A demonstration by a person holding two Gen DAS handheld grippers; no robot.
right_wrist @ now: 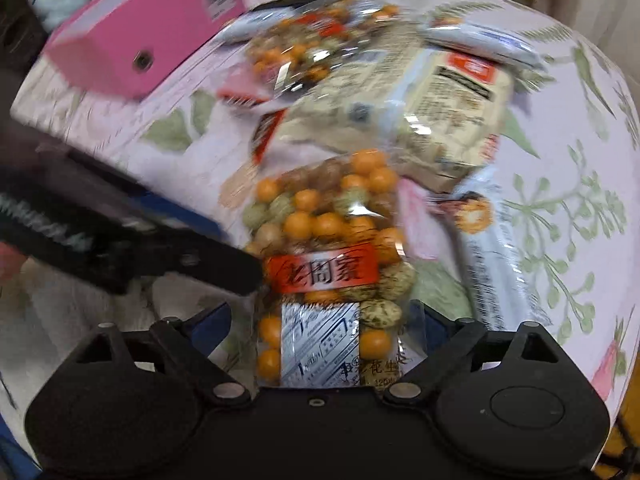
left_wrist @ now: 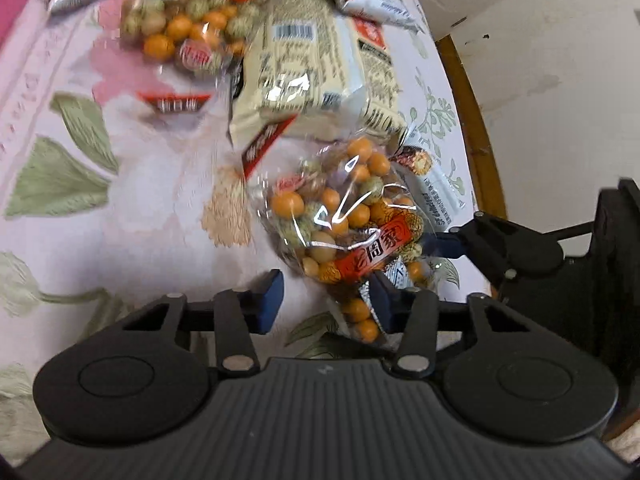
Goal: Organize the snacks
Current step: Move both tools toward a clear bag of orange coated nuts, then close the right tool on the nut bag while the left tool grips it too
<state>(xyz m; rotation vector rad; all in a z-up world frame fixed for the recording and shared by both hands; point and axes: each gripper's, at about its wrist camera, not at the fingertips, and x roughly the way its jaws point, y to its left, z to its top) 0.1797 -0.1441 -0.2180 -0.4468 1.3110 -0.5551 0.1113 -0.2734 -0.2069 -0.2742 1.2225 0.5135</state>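
Your right gripper [right_wrist: 320, 320] has its jaws spread wide around a clear bag of coated peanuts [right_wrist: 328, 248] on the floral tablecloth [right_wrist: 580, 160]. Your left gripper [left_wrist: 326, 296] is open too, bag end between its fingers, cream packet [left_wrist: 320, 80] just behind.

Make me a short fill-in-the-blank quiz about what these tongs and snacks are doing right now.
1. The nearest bag of coated nuts carries a ____ label with dark characters.
2. The box at the table's far corner is ____.
3. The tablecloth shows green ____.
4. The right tongs straddle the bag of ____.

Missing: red; pink; leaves; nuts
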